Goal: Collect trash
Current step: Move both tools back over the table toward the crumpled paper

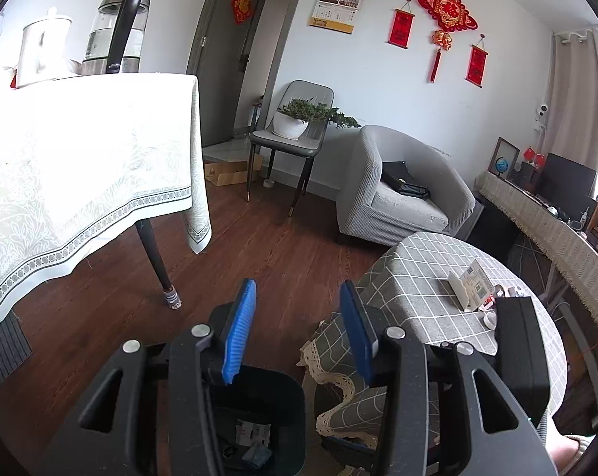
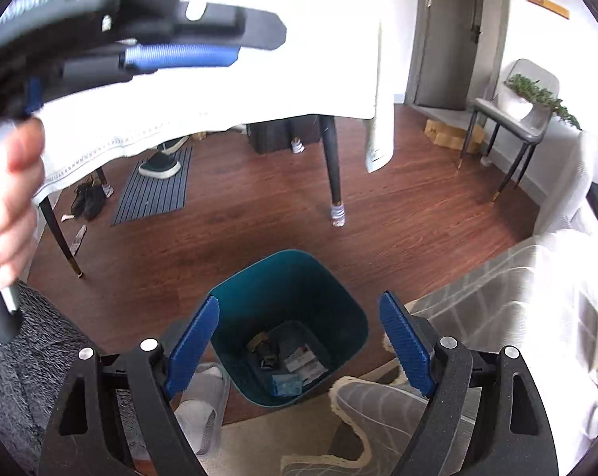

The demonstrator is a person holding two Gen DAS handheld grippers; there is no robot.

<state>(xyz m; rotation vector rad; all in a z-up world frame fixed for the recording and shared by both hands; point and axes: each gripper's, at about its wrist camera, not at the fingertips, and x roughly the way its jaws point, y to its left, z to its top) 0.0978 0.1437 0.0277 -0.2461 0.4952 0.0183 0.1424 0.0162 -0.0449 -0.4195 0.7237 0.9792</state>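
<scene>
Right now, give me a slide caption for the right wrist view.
Right gripper with jaws open and empty above the teal trash bin, scraps already at its bottom.

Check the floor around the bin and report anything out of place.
Loose footwear litters the floor: a pale slipper lies right against the teal bin, and dark shoes sit beside the striped mat under the table. Nothing spilled; the bin stands upright.

**What the two views leave unclear**

Left wrist view: teal bin (image 1: 259,416) mostly behind the gripper frame, lower part cut by the bottom edge; scraps inside too small to name. White jug (image 1: 45,49) overexposed, detail lost.

Right wrist view: left gripper (image 2: 179,55) blurred, cut at the top-left corner. Hand (image 2: 9,198) blurred, cropped at the left edge. Bin scraps (image 2: 287,361) unidentifiable. Round table's cloth (image 2: 497,301) washed out.
</scene>
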